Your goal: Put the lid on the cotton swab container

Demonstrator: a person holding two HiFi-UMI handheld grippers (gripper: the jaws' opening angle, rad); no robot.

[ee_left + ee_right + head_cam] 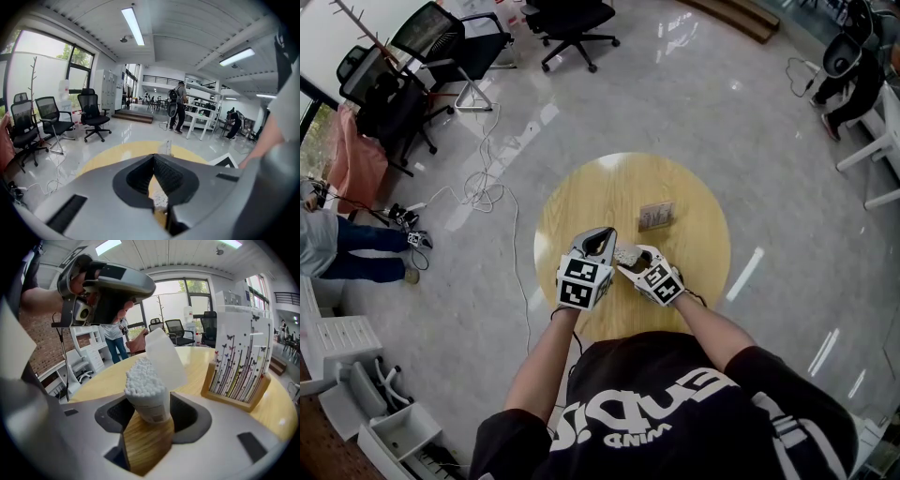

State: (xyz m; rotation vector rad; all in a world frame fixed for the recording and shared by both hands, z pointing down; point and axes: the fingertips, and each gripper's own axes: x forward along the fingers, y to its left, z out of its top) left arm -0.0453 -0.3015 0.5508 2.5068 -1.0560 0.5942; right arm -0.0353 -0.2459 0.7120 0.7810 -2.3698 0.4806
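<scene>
The cotton swab container (147, 397), clamped tilted in the right gripper's (150, 418) jaws near the round table's (694, 281) six o'clock edge, is best kept steady; its open lid (164, 359), raised at twelve o'clock, should be pushed down squarely by the empty, closed left gripper (153, 161).

1. Left gripper (600, 240): raised higher than the right one, pointing away from the body, with its jaws together at the tips.
2. Right gripper (628, 261): just beside the left, angled toward it, with its jaws set wide and pressed on the cotton swab container (149, 399).
3. Left forearm (546, 361): bare, reaching forward.
4. Right forearm (712, 328): bare, angled inward.
</scene>
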